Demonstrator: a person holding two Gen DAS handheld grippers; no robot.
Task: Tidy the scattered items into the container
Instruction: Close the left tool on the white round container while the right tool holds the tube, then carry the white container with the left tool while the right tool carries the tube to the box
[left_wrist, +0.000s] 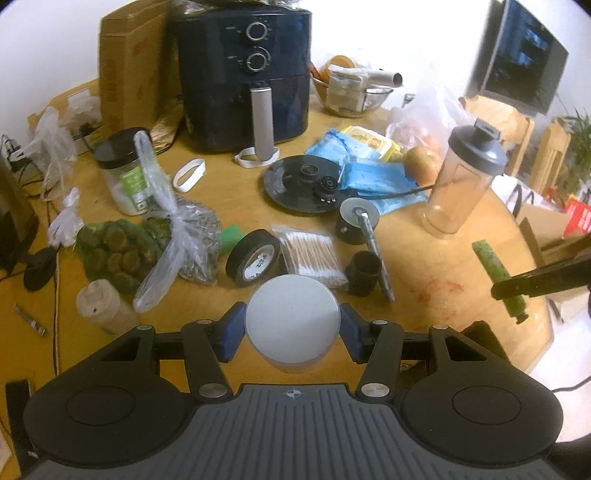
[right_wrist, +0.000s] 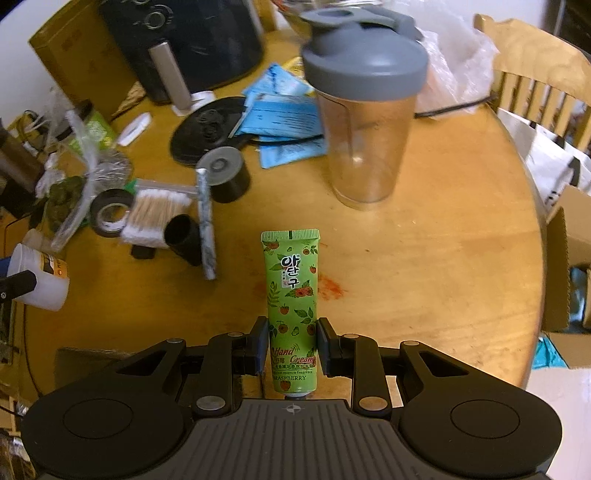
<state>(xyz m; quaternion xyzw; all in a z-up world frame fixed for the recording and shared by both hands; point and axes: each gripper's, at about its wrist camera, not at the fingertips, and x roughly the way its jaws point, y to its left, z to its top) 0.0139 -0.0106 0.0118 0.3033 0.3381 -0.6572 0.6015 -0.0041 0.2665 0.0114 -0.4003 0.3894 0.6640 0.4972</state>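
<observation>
The left gripper (left_wrist: 292, 332) holds a small white jar (left_wrist: 292, 323) with a flat round lid; its 2 blue pads (left_wrist: 233, 330) press on the jar from both sides, so the jaws stand about half open and are closed on it. The jar is lifted above the wooden table (left_wrist: 443, 266) (in the right wrist view the same jar (right_wrist: 37, 277) shows at the left edge, clear of the table top).

The right gripper (right_wrist: 291, 345) holds a green tube of hand cream (right_wrist: 293, 310). The pads clamp the tube near its lower part, with the jaws rather narrow, and the crimped end of the tube points away from the camera. In the left wrist view this tube (left_wrist: 498, 273) hangs in the air at the right side, gripped by the black fingers.

On the table, well apart from both held things, stands a clear shaker bottle (right_wrist: 364, 122) with a grey lid, upright. To the left of it lie a roll of black tape (left_wrist: 255, 258), a pack of cotton swabs (left_wrist: 310, 254) touching the tape, and a short black cylinder (left_wrist: 364, 271) just beside the swabs. A black air fryer (left_wrist: 243, 70) stands at the far side. A cardboard box (right_wrist: 565, 280) is partly in view beyond the right edge of the table.
</observation>
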